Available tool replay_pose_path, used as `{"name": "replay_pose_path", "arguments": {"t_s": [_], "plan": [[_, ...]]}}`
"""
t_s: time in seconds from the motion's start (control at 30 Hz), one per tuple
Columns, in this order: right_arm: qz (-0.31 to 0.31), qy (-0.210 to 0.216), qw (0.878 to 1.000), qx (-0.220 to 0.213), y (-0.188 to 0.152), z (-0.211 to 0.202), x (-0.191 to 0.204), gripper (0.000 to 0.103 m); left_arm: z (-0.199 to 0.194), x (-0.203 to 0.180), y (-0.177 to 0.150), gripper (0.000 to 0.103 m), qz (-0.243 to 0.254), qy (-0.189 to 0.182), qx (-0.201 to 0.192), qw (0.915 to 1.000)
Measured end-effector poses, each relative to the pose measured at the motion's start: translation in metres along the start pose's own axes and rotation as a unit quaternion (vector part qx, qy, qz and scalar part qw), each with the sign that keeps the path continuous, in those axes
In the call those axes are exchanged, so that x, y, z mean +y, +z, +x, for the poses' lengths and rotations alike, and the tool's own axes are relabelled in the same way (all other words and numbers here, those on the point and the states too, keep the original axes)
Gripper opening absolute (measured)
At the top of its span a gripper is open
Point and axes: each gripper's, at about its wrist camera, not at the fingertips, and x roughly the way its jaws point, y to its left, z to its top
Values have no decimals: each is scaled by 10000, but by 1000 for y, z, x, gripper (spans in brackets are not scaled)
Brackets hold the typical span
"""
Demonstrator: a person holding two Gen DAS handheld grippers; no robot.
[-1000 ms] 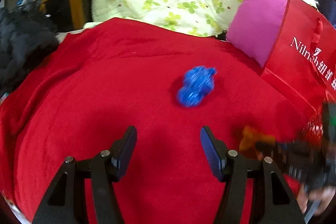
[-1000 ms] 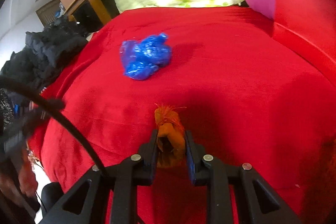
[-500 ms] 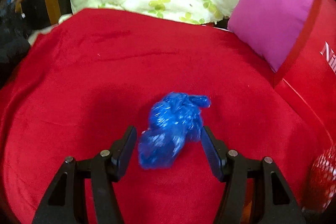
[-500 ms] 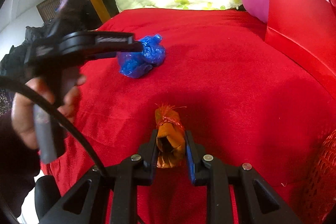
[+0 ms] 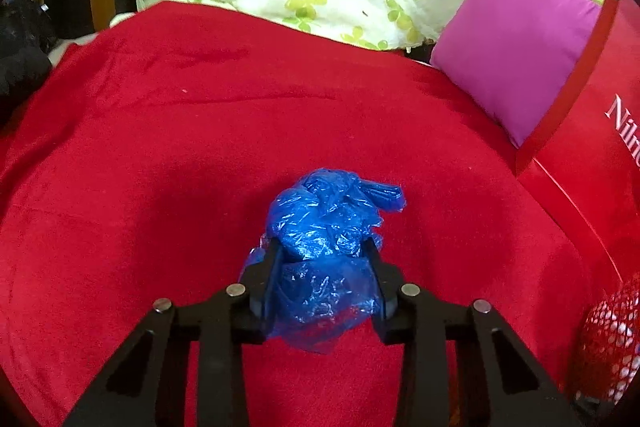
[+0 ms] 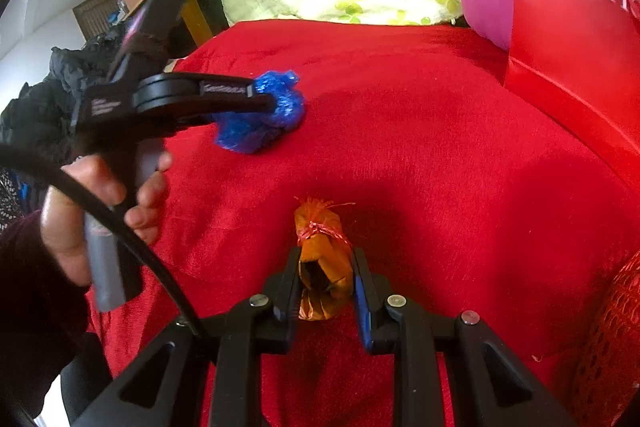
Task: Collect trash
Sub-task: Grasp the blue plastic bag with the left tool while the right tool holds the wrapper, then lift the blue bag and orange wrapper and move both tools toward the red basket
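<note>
- While the right gripper [image 6: 325, 277] is clenching an orange wrapper tied with red string [image 6: 322, 255] just above the red blanket [image 6: 420, 155], the left gripper [image 5: 322, 265] is handling the other piece of trash.
- The left jaws have just been closing, and the crumpled blue plastic bag [image 5: 328, 239] is sitting between them; in the left wrist view the pads are pressing into its near half, so it is looking grasped rather than merely straddled.
- The bag's long axis is running near to far along the fingers, with a loose twisted tail poking out to the far right, beyond the tips.
- In the right wrist view the bag is lying on the blanket to the far left of the orange wrapper, well apart from it, with the person's hand [image 6: 100, 203] squeezing the left tool's handle.
- The red paper bag [image 5: 600, 163] is standing at the right edge beside the pink cushion [image 5: 516, 63]; it is probably the collecting point, so both loads would have to travel right, and the right gripper is nearer to it.
- A red mesh net [image 5: 612, 339] is showing at the near right; whether it counts as trash I cannot tell.
</note>
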Motion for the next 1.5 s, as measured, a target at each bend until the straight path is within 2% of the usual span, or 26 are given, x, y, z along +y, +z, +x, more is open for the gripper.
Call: {"name": "replay_pose_path", "arguments": {"t_s": [0.23, 0.5, 0.67, 0.97, 1.5], "plan": [[-178, -179, 9992, -317, -5, -15, 8, 25, -64, -10, -19, 38, 402, 420, -478, 9972], [-432, -287, 9950, -851, -14, -50, 22, 25, -145, -35, -57, 38, 847, 1053, -984, 9859], [-576, -275, 9900, -1255, -16, -75, 29, 25, -179, -43, -70, 38, 907, 1233, -1234, 9805], [-537, -349, 9803, -1867, -32, -119, 35, 25, -217, -51, -85, 38, 940, 1200, -1520, 9766], [-123, -435, 9727, -2275, -73, -167, 26, 25, -237, -57, -105, 38, 918, 993, -1583, 9781]]}}
